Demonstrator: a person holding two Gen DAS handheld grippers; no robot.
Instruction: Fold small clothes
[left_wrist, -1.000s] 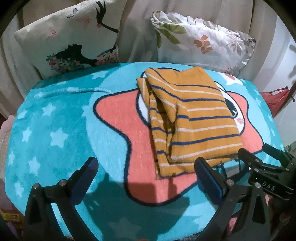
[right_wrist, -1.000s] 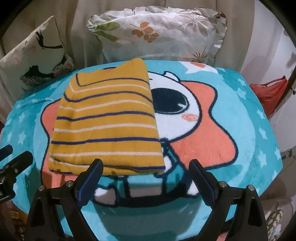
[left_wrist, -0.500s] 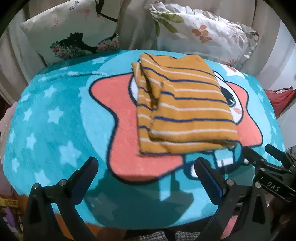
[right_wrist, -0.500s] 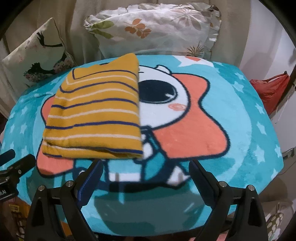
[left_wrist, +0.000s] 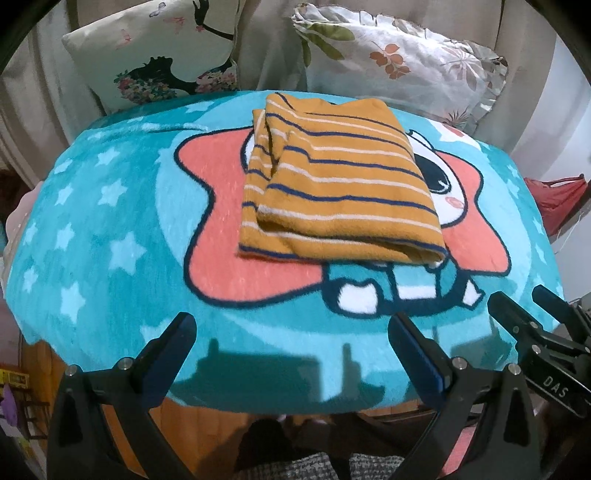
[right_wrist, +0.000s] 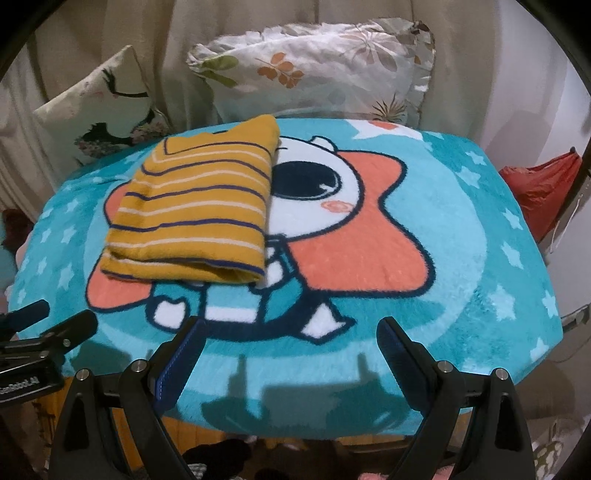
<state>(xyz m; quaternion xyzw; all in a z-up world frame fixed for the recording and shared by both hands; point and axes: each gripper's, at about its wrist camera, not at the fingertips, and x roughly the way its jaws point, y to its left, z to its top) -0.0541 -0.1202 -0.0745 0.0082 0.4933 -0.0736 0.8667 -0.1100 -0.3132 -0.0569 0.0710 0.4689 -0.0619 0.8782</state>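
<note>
A mustard-yellow garment with navy and white stripes (left_wrist: 340, 184) lies folded into a neat rectangle on the teal cartoon blanket (left_wrist: 110, 221). It also shows in the right wrist view (right_wrist: 199, 210), left of centre. My left gripper (left_wrist: 291, 332) is open and empty, held back at the blanket's near edge, well short of the garment. My right gripper (right_wrist: 291, 332) is open and empty too, at the same near edge, to the right of the garment. Each gripper shows at the side of the other's view.
Two patterned pillows (left_wrist: 399, 62) (left_wrist: 159, 55) lean on the beige backrest behind the blanket. A red bag (right_wrist: 539, 192) hangs at the right. The blanket's front edge drops off just under the grippers, with an orange surface (left_wrist: 129, 435) below.
Both grippers have pulled back and away from the folded garment, towards the blanket's near edge. The garment lies still and folded; both grippers stay open.
</note>
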